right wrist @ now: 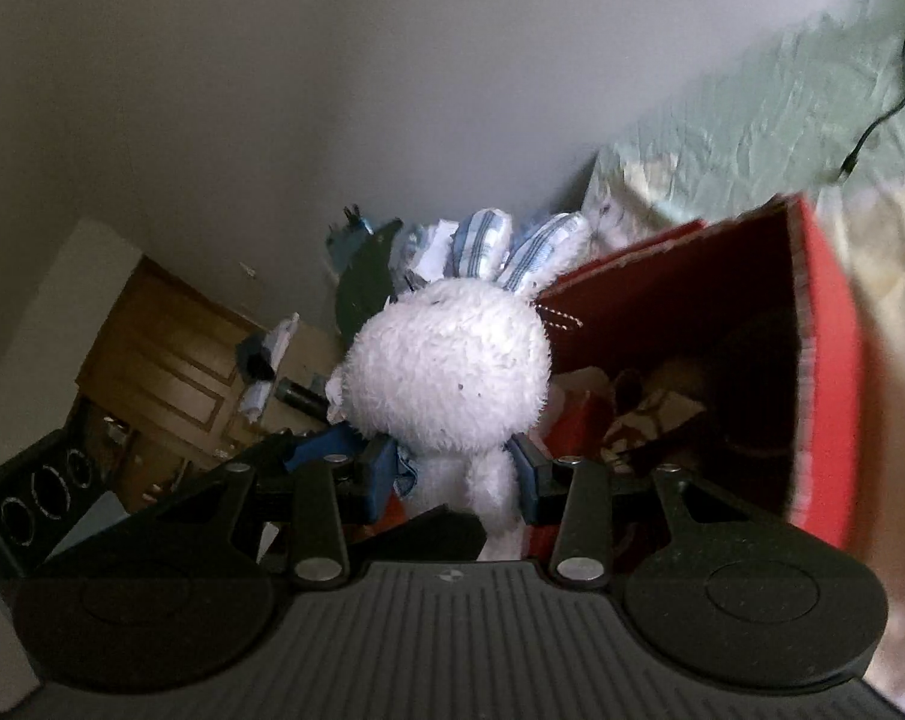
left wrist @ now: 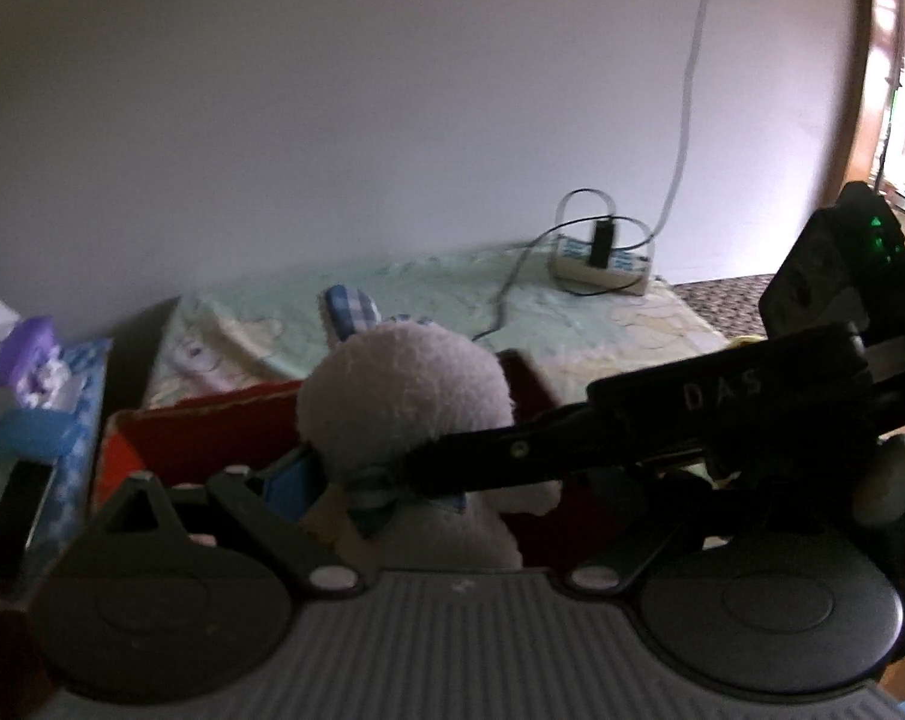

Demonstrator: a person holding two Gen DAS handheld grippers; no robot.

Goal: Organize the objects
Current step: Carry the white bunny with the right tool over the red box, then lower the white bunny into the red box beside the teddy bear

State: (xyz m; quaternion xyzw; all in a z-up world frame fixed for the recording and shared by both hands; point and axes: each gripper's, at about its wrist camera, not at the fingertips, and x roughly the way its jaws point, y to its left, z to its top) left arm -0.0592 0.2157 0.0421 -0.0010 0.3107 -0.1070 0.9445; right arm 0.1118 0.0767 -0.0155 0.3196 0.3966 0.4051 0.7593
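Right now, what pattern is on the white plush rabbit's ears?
Blue-and-white checked fabric, clearest in the right wrist view.

From my left wrist camera, a white plush rabbit [left wrist: 404,384] with blue checked ears filled the centre. The right gripper [left wrist: 416,468] reached in from three o'clock, its black finger lying across the toy's neck. My left gripper [left wrist: 344,480] showed a blue pad [left wrist: 287,480] just beside the toy at its nine o'clock; the other finger was hidden. Behind the rabbit stood an open red box [left wrist: 212,426]. A blue tissue box [left wrist: 62,420] sat at nine o'clock. At one o'clock, a power strip [left wrist: 599,264] lay on a pale green bedsheet [left wrist: 428,288], near the white wall [left wrist: 332,120].
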